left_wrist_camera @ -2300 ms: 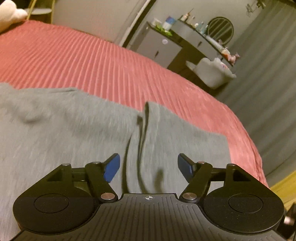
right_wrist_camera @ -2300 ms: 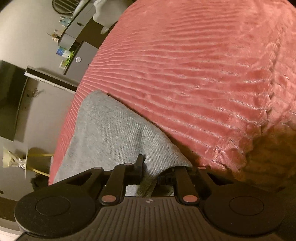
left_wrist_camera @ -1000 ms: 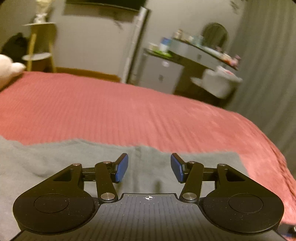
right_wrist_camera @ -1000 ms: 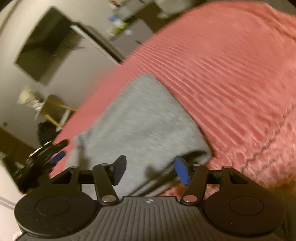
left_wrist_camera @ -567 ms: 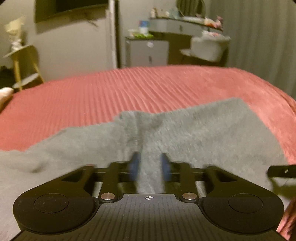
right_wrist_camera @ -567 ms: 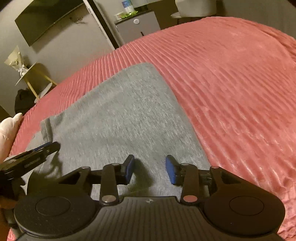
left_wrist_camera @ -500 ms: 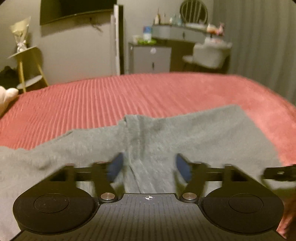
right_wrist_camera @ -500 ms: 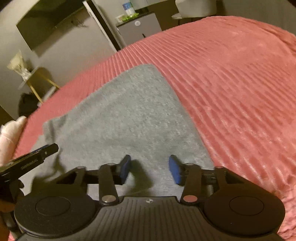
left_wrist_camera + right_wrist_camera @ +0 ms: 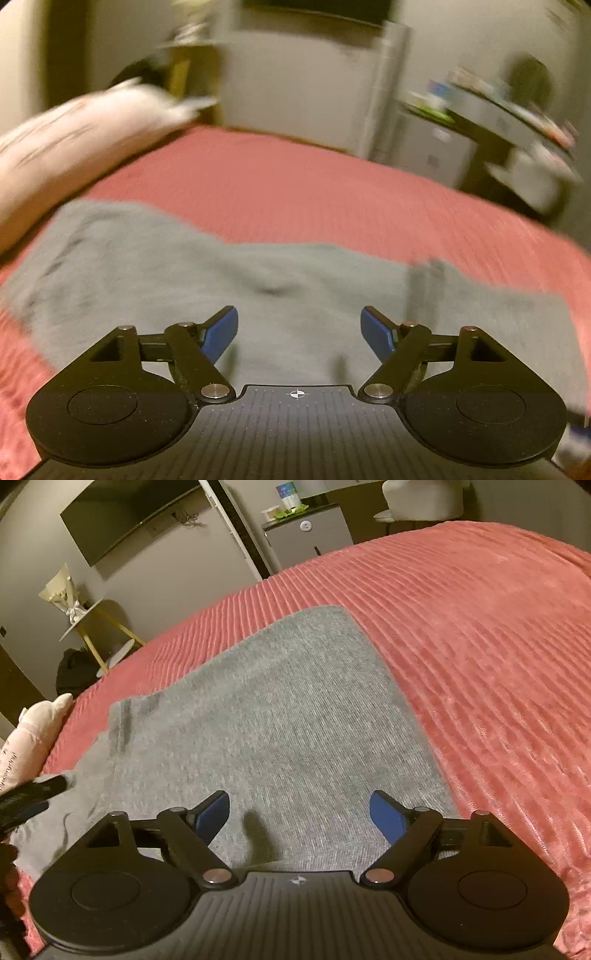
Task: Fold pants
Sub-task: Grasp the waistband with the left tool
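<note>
Grey pants point(image 9: 266, 709) lie folded and flat on the red ribbed bedspread point(image 9: 480, 627). In the blurred left wrist view the pants point(image 9: 258, 288) stretch across the frame, with a fold edge at the right. My left gripper point(image 9: 299, 332) is open and empty just above the cloth. My right gripper point(image 9: 299, 816) is open and empty over the near edge of the pants. The left gripper's dark body point(image 9: 29, 794) shows at the left edge of the right wrist view.
A pink pillow point(image 9: 26, 734) lies at the head of the bed, also in the left wrist view point(image 9: 74, 136). Beyond the bed stand a grey cabinet point(image 9: 310, 539), a yellow side table point(image 9: 96, 627), a wall TV point(image 9: 125, 513) and a chair point(image 9: 421, 498).
Both grippers have opened wide. The left gripper has swung left, so the pillow and the waist end of the pants come into its view. The right gripper has barely moved.
</note>
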